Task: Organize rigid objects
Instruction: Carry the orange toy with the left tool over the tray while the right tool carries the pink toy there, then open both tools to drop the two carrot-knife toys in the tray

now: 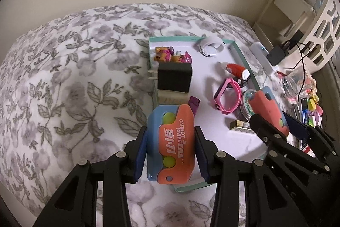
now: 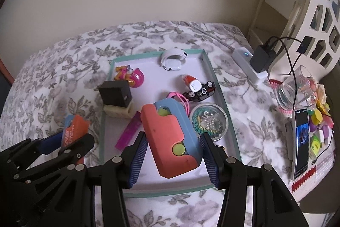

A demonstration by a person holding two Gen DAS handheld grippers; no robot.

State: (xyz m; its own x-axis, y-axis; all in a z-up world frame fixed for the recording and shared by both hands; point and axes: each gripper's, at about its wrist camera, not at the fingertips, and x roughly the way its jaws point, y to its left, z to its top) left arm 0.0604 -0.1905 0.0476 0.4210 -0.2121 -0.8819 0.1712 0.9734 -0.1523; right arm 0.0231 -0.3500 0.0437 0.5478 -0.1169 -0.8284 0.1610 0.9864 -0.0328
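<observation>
Floral grey-and-white bedding [image 1: 63, 69] covers the bed beneath my two tools, with a plain cream wall behind.

My left tool [image 1: 171, 154] is clenched on a blocky plastic toy, orange over blue with two lime-green round buttons; its face reads "CARROT KNIFE CIIIA" beside white Chinese characters. This left carrot knife [image 1: 172, 144] sits between the ribbed blue pads, held over the near left edge of the tray.

My right tool [image 2: 173, 160] grips a matching right carrot knife [image 2: 172, 137], salmon-orange and blue with no writing that I can read on the side facing me, held above the tray's near end.

Under both lies a shallow rectangular tray [image 2: 218, 86] with a white floor and mint-green rim. Inside it are a black cube-shaped plug adapter [image 2: 115, 92] resting on a cream block, a magenta ruler [image 2: 128, 131], a small pink and yellow figurine [image 2: 130, 76], a white wristband [image 2: 173, 59], a pink strap, a black toy car and a round clear-lidded tin of beads [image 2: 209, 120].

Right of the tray stand a white power strip [image 2: 247, 65] carrying a black charger, a clear glass [image 2: 296, 88] and a phone [image 2: 300, 142] with its screen lit.
</observation>
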